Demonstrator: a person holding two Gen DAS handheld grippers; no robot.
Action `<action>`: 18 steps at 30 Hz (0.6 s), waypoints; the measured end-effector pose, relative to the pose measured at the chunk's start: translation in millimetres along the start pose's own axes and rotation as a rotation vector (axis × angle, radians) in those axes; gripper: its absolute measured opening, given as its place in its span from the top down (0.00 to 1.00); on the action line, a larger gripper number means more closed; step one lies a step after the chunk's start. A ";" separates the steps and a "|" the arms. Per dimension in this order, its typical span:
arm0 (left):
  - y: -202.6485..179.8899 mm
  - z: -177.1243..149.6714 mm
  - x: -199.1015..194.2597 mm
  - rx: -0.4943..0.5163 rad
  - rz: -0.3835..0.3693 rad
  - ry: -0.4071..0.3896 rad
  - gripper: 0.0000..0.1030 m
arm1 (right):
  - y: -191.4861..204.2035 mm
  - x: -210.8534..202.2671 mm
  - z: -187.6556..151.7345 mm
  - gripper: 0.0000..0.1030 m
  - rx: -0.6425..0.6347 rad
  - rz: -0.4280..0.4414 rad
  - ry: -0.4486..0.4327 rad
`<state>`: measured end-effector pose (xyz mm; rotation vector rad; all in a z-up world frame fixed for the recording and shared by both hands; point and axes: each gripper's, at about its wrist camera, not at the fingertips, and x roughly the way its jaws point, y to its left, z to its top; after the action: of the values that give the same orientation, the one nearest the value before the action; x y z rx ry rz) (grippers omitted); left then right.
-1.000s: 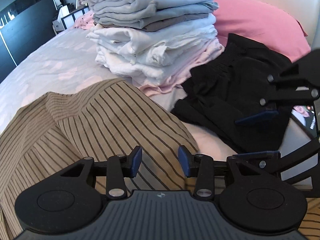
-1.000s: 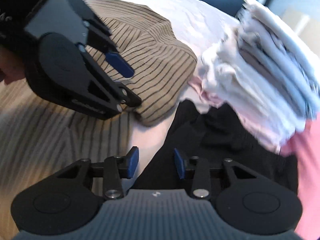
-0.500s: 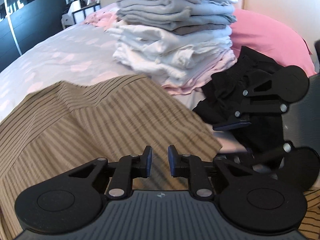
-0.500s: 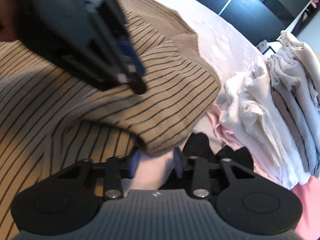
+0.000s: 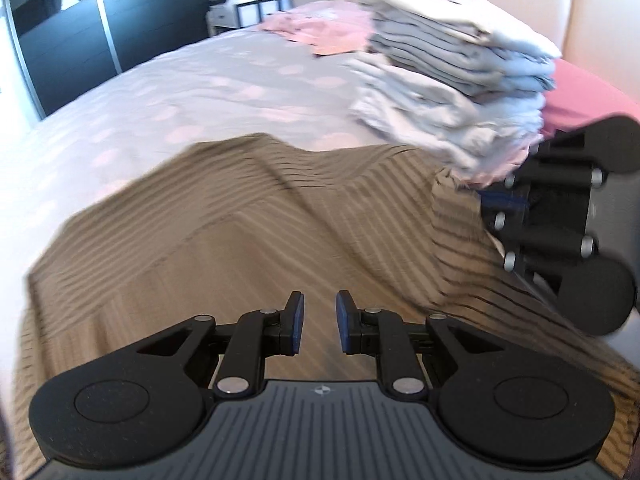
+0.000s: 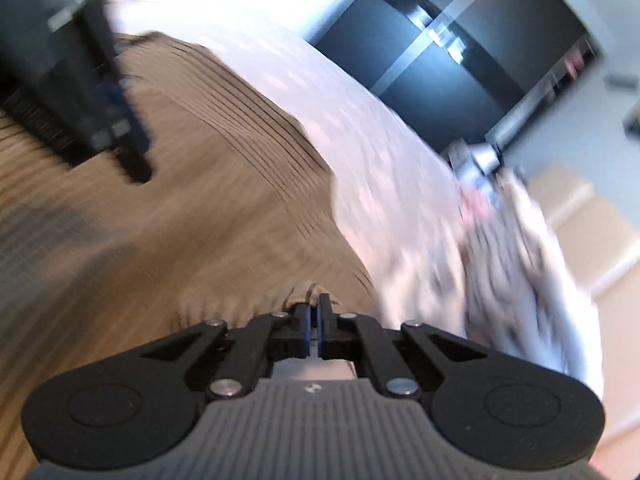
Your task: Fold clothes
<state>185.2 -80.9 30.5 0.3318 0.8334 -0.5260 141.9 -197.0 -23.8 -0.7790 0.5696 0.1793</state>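
Note:
A tan garment with thin dark stripes [image 5: 280, 220] lies spread over the bed and fills the lower half of both views [image 6: 220, 220]. My right gripper [image 6: 319, 300] is shut on a bunched corner of it, and the cloth rises to the pinch. In the left wrist view the right gripper [image 5: 496, 200] sits at the right edge with that corner lifted. My left gripper [image 5: 318, 308] hovers over the middle of the garment. Its blue pads stand a little apart with nothing pinched. The right wrist view shows the left gripper [image 6: 132, 152], blurred, at the top left.
A tall stack of folded pale clothes [image 5: 452, 92] stands at the back right of the bed, blurred in the right wrist view [image 6: 512, 248]. A pink pillow [image 5: 580, 92] lies behind it. The spotted bed cover [image 5: 180, 92] stretches left toward a dark wardrobe [image 5: 80, 28].
My right gripper came off the black clothes, closed on the striped garment's corner and lifted it. My left gripper narrowed its jaws, rose and swung left; the black clothes are out of sight.

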 end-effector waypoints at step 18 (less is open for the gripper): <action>-14.8 26.1 1.8 0.086 -0.073 -0.079 0.77 | 49.2 -36.0 -4.3 0.58 -0.144 0.232 0.083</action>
<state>193.8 -106.0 44.5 0.3581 0.7497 -0.6405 92.5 -163.5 -36.6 -0.8616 0.7318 0.4063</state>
